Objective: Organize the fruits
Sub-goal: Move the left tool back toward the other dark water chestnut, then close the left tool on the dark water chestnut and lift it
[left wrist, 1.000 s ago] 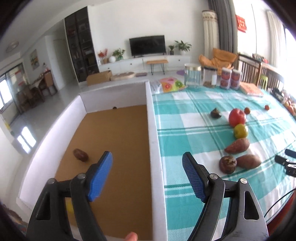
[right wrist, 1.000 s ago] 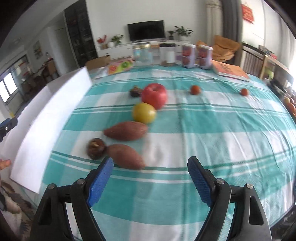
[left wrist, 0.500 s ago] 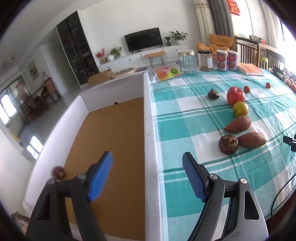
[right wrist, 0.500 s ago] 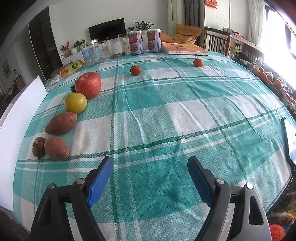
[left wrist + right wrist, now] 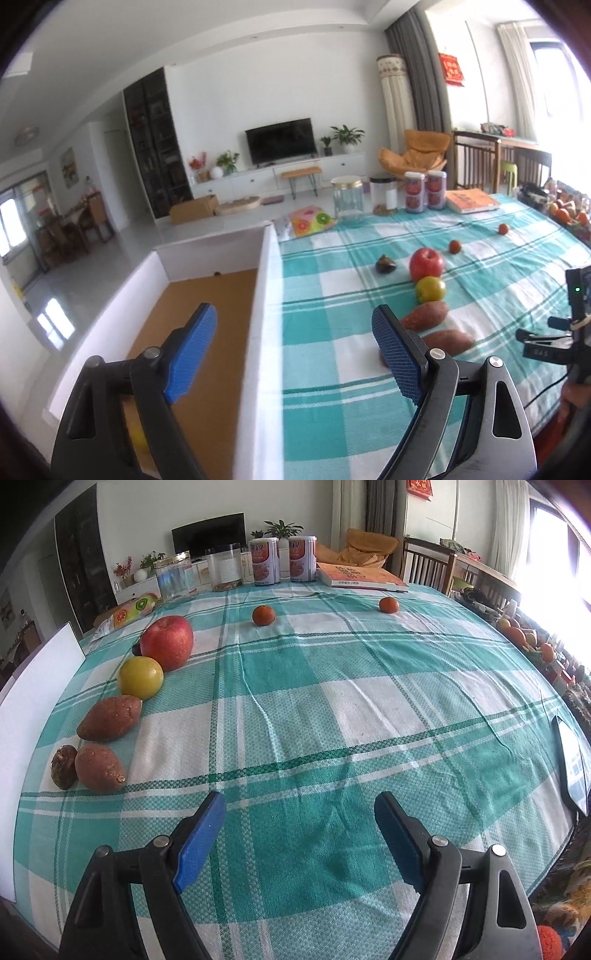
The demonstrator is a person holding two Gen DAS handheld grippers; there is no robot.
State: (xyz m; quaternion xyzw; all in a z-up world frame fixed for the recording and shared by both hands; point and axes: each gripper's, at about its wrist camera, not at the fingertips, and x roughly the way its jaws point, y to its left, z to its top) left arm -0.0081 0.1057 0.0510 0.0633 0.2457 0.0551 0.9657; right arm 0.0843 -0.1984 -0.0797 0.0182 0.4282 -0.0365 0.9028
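A red apple [image 5: 168,641], a yellow fruit [image 5: 140,677], two sweet potatoes [image 5: 109,718] [image 5: 99,767] and a dark round fruit [image 5: 63,766] lie in a row on the left of the checked cloth. Two small oranges [image 5: 263,615] [image 5: 388,604] lie farther back. The white box with a brown floor [image 5: 207,332] stands left of the table. My left gripper [image 5: 293,349] is open and empty above the box's right wall. My right gripper [image 5: 299,829] is open and empty over the cloth near the front edge. The row also shows in the left wrist view, with the apple [image 5: 426,263].
Two jars [image 5: 175,576] [image 5: 226,571], two red cans [image 5: 265,561] and an orange book [image 5: 360,576] stand at the table's far edge. A fruit-print packet [image 5: 127,610] lies at back left. A tablet [image 5: 571,762] lies at the right edge. A dark fruit [image 5: 385,264] sits behind the apple.
My left gripper has tilted up and risen, so less of the box floor shows. My right gripper has swung right and drawn closer to the cloth; the fruit row now sits at far left.
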